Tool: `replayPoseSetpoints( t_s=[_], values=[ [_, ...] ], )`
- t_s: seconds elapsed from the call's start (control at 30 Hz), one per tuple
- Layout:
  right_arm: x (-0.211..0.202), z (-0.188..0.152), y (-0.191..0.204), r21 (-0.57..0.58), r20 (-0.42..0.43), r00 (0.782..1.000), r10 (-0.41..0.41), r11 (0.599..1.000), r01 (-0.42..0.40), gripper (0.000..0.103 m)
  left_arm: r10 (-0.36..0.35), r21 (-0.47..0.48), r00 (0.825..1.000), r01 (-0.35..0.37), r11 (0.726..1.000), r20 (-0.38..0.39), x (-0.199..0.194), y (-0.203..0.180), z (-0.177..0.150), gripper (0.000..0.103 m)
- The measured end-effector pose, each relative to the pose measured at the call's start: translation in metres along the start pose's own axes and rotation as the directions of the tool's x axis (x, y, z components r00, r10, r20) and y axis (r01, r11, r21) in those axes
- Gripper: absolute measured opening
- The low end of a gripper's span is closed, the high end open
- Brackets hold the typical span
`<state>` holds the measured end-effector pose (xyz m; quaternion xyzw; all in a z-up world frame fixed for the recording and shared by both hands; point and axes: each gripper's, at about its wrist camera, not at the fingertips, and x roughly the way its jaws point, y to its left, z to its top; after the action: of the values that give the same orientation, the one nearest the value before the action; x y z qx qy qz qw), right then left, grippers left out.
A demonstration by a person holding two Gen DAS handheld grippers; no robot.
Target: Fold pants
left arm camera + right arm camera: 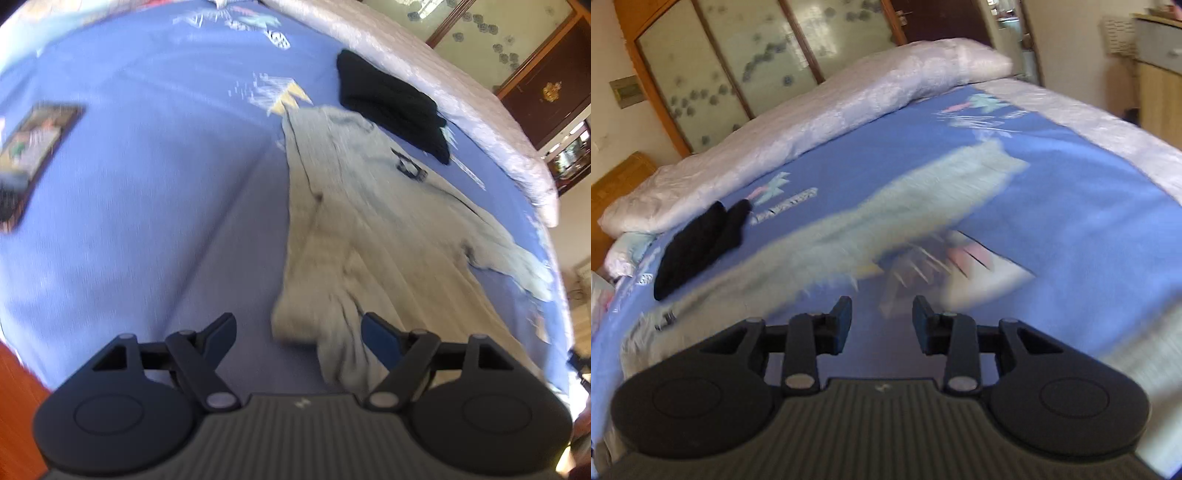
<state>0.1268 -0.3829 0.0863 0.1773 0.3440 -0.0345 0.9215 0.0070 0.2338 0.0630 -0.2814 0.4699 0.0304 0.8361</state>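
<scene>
Grey-beige pants lie spread on the blue bedspread, legs running toward my left gripper. That gripper is open, hovering just above the bunched leg ends; the cloth lies between and beside its fingers but is not held. In the right wrist view the pants stretch blurred across the bed from lower left to upper right. My right gripper is open and empty, above the bedspread just in front of the pants.
A folded black garment lies beyond the pants near a white quilt; it also shows in the right wrist view. A framed picture or book lies at the bed's left. Wardrobe doors stand behind.
</scene>
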Motion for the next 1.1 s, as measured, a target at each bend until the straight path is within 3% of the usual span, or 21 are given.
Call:
replayPoseSetpoints(
  t_s=[0.17, 0.27, 0.4, 0.47, 0.53, 0.6, 0.77, 0.87, 0.9, 0.97, 1.1],
  values=[
    [-0.062, -0.024, -0.068, 0.176, 0.043, 0.985, -0.168, 0.971, 0.158, 0.039, -0.088, -0.041, 0.995, 0.086, 0.995, -0.037, -0.002, 0.002, -0.012, 0.082],
    [-0.090, -0.036, -0.107, 0.321, 0.068, 0.964, -0.258, 0.920, 0.224, 0.040, -0.149, -0.071, 0.987, 0.145, 0.987, -0.067, 0.004, -0.005, -0.014, 0.083],
    [-0.100, -0.046, -0.141, 0.499, 0.070, 0.949, -0.308, 0.835, 0.234, 0.041, -0.202, -0.081, 0.976, 0.196, 0.977, -0.077, 0.015, -0.018, -0.013, 0.085],
    [-0.100, -0.049, -0.148, 0.534, 0.075, 0.953, -0.295, 0.818, 0.212, 0.040, -0.196, -0.087, 0.976, 0.188, 0.978, -0.095, 0.025, -0.025, -0.012, 0.062],
    [-0.095, -0.050, -0.149, 0.536, 0.078, 0.955, -0.287, 0.819, 0.203, 0.040, -0.175, -0.099, 0.974, 0.162, 0.982, -0.143, 0.039, -0.029, -0.012, 0.032],
    [-0.089, -0.051, -0.152, 0.533, 0.074, 0.957, -0.280, 0.822, 0.200, 0.040, -0.135, -0.099, 0.975, 0.119, 0.988, -0.175, 0.049, -0.033, -0.015, 0.015],
    [-0.085, -0.068, -0.177, 0.582, 0.032, 0.962, -0.270, 0.788, 0.201, 0.040, -0.104, -0.112, 0.983, 0.088, 0.990, -0.150, 0.040, -0.034, -0.016, 0.009],
    [-0.077, -0.068, -0.181, 0.584, 0.026, 0.970, -0.241, 0.791, 0.181, 0.021, -0.117, -0.139, 0.986, 0.100, 0.985, -0.117, 0.025, -0.031, -0.008, 0.009],
    [-0.078, -0.065, -0.179, 0.564, 0.037, 0.971, -0.236, 0.807, 0.174, 0.007, -0.124, -0.155, 0.987, 0.107, 0.982, -0.103, 0.019, -0.031, -0.004, 0.009],
    [-0.081, -0.057, -0.175, 0.568, 0.070, 0.976, -0.206, 0.813, 0.130, 0.005, -0.144, -0.186, 0.986, 0.127, 0.974, -0.080, 0.008, -0.031, 0.004, 0.009],
    [-0.093, -0.021, -0.160, 0.557, 0.204, 0.964, -0.173, 0.830, 0.031, 0.004, -0.196, -0.226, 0.981, 0.192, 0.955, 0.003, -0.008, -0.039, 0.038, 0.009]
  ],
)
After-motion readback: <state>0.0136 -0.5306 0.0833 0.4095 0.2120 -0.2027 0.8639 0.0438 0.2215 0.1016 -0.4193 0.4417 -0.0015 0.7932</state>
